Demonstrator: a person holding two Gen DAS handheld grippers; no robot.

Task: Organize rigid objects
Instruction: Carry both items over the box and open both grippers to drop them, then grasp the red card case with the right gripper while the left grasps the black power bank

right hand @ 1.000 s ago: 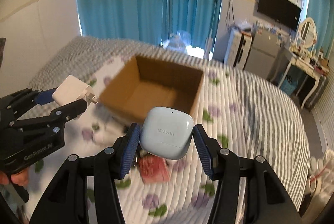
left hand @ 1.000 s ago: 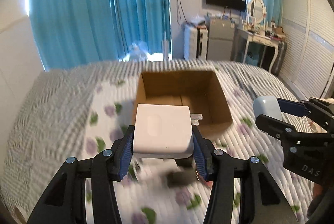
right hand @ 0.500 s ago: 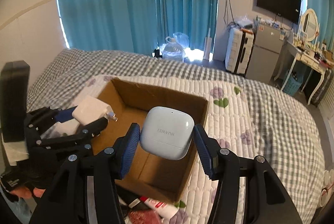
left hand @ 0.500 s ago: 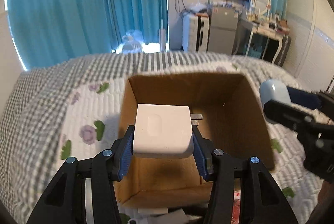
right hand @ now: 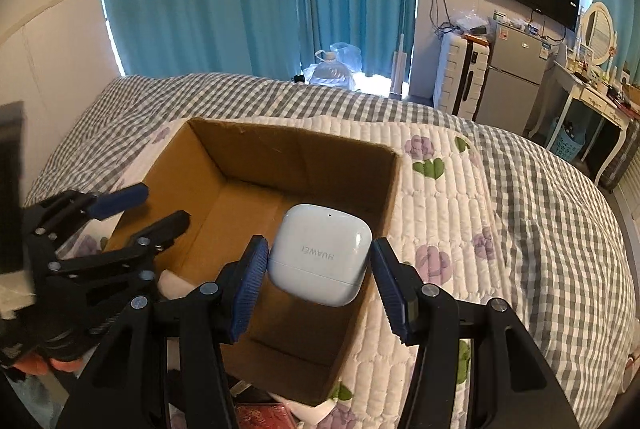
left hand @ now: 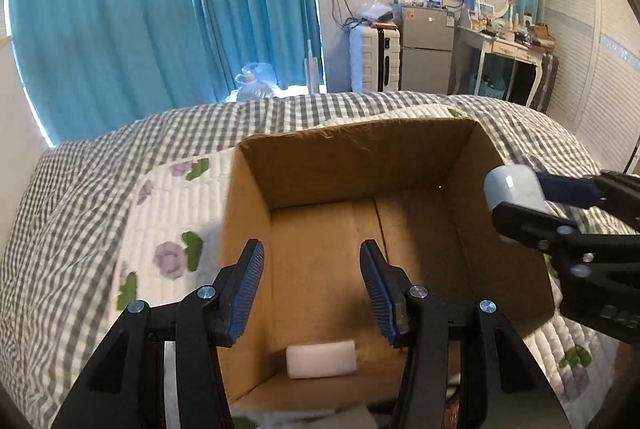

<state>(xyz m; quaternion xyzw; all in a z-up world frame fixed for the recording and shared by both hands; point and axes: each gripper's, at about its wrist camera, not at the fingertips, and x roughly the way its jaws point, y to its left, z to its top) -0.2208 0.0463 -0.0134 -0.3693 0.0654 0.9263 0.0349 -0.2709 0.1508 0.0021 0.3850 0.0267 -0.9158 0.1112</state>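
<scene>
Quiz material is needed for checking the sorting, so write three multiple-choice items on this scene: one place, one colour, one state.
1. Where is the white rectangular plastic block?
A. on the quilt
B. inside the open brown cardboard box
C. between jaws

2. What colour are the long window curtains?
A. teal
B. red
C. white

3. How are the left gripper jaws?
A. clamped on the block
B. clamped on the box wall
C. apart and empty

Answers: 1 B, it lies on the box floor by the near wall. 2 A, teal folds hang behind the bed. 3 C, only the box floor shows between them.
</scene>
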